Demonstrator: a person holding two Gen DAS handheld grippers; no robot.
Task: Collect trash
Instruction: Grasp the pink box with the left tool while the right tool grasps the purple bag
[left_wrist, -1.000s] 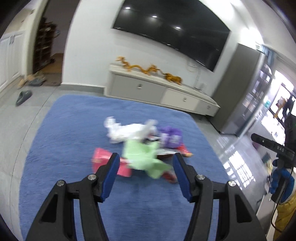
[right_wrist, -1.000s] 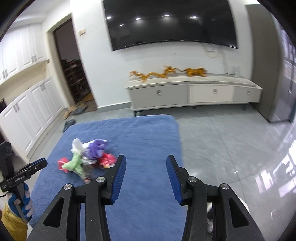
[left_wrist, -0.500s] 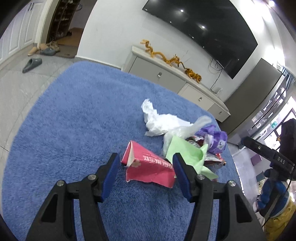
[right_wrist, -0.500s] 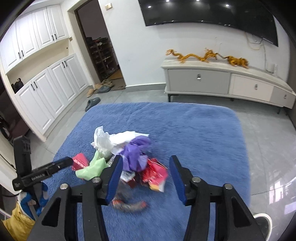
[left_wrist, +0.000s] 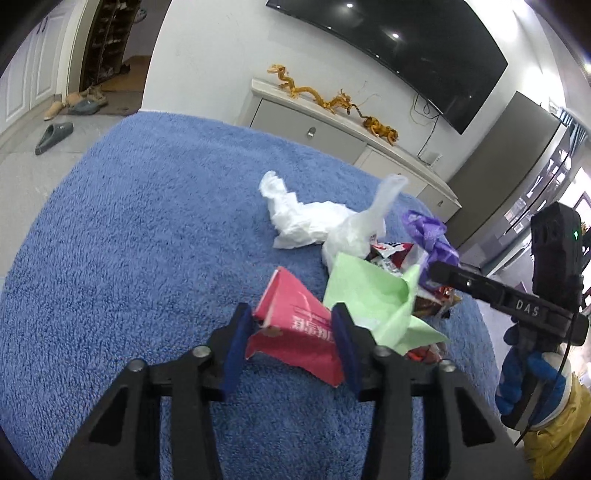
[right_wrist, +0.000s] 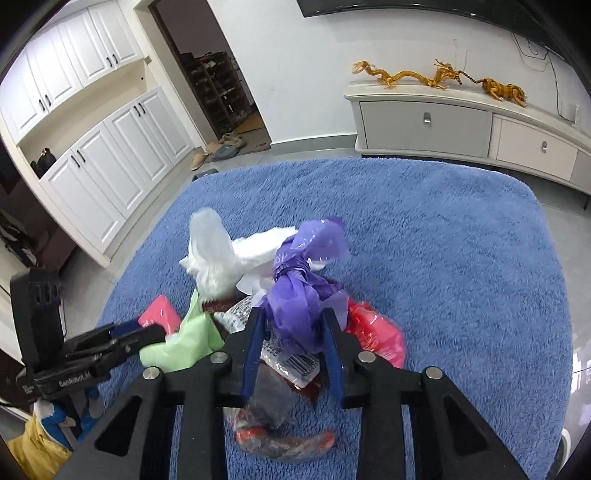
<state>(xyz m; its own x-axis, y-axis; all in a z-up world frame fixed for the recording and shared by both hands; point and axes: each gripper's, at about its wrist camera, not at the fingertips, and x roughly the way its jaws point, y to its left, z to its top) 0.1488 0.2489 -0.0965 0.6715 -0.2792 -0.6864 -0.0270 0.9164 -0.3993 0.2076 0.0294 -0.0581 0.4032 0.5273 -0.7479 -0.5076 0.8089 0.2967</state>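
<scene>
A heap of trash lies on a blue rug (left_wrist: 147, 240). In it are a red carton (left_wrist: 295, 325), green paper (left_wrist: 369, 291), white tissue (left_wrist: 299, 221), a clear plastic bag (left_wrist: 369, 225), a purple plastic bag (right_wrist: 299, 306), a red wrapper (right_wrist: 373, 332) and a clear packet (right_wrist: 280, 432). My left gripper (left_wrist: 291, 332) is closing, and its blue pads touch both sides of the red carton. My right gripper (right_wrist: 291, 332) is closing too, with the purple bag filling the gap between its pads. In the right wrist view the left gripper (right_wrist: 147, 332) comes in from the left.
A white TV cabinet (left_wrist: 314, 129) with golden dragon figures stands beyond the rug under a wall TV. White cupboards (right_wrist: 110, 166) line the left wall beside a doorway. Slippers (left_wrist: 55, 134) lie on the grey floor. A person's blue-gloved hand (left_wrist: 532, 373) holds the right gripper.
Both grippers came down and in toward the heap. The left jaws narrowed around the red carton; the right swung left from bare rug and narrowed around the purple bag.
</scene>
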